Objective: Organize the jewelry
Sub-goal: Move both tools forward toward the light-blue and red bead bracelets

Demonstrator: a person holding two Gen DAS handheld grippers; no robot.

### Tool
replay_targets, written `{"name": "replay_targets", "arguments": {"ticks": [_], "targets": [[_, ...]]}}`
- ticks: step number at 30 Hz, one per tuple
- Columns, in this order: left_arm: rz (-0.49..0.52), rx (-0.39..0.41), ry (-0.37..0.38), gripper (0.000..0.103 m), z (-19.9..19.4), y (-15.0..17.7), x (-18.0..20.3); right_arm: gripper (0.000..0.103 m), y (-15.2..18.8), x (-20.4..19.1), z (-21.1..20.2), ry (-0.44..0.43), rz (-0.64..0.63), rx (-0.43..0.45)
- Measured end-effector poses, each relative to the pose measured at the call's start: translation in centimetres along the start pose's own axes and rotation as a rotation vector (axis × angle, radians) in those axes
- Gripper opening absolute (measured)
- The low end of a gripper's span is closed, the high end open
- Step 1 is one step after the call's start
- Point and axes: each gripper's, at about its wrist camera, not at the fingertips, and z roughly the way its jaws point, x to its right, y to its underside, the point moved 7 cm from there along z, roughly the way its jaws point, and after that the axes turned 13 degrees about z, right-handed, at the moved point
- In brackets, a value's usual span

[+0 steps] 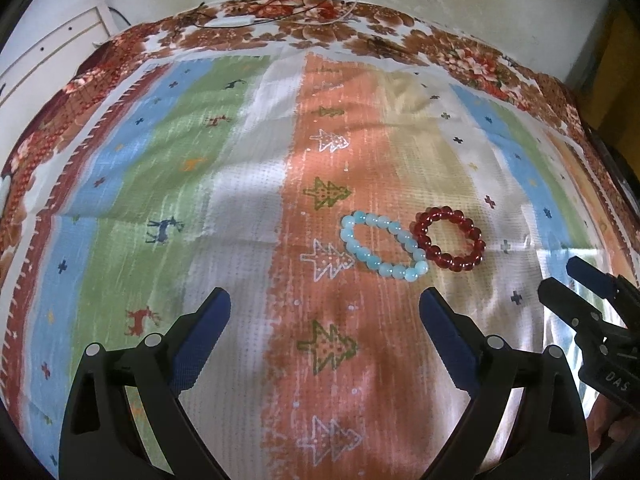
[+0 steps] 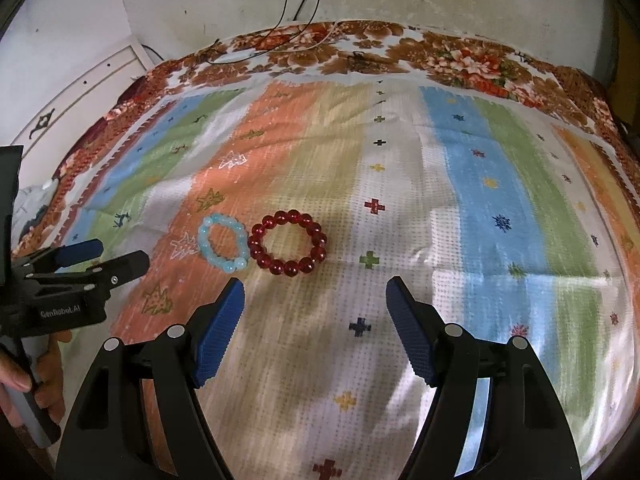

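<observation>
A light blue bead bracelet [image 1: 404, 239] and a dark red bead bracelet [image 1: 474, 235] lie side by side, touching or nearly so, on a striped patterned cloth [image 1: 248, 184]. My left gripper [image 1: 325, 300] is open and empty, just short of the bracelets and left of them. In the right wrist view the blue bracelet [image 2: 208, 240] and the red bracelet [image 2: 318, 240] lie ahead of my right gripper [image 2: 316, 288], which is open and empty. Each gripper shows in the other's view: the right one [image 1: 560, 278] and the left one [image 2: 120, 256].
The cloth lies over a floral bedspread [image 1: 472, 60] on a bed against a stained wall. Thin cables [image 2: 304, 4] hang down onto the far edge. A white panel [image 2: 92, 84] stands at the left. A hand [image 2: 16, 380] holds the left gripper's handle.
</observation>
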Motion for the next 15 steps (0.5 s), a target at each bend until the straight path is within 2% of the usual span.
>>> {"name": "replay_targets", "arguments": {"ticks": [4, 15], "targets": [[-0.020, -0.017, 0.046, 0.094, 1.1, -0.5, 0.2, 0.073, -0.4, -0.1, 1.0, -0.025, 0.030, -0.026], [-0.002, -0.038, 0.042, 0.094, 4.3, -1.6, 0.1, 0.073, -1.4, 0.1, 4.1, -0.024, 0.053, -0.068]]}}
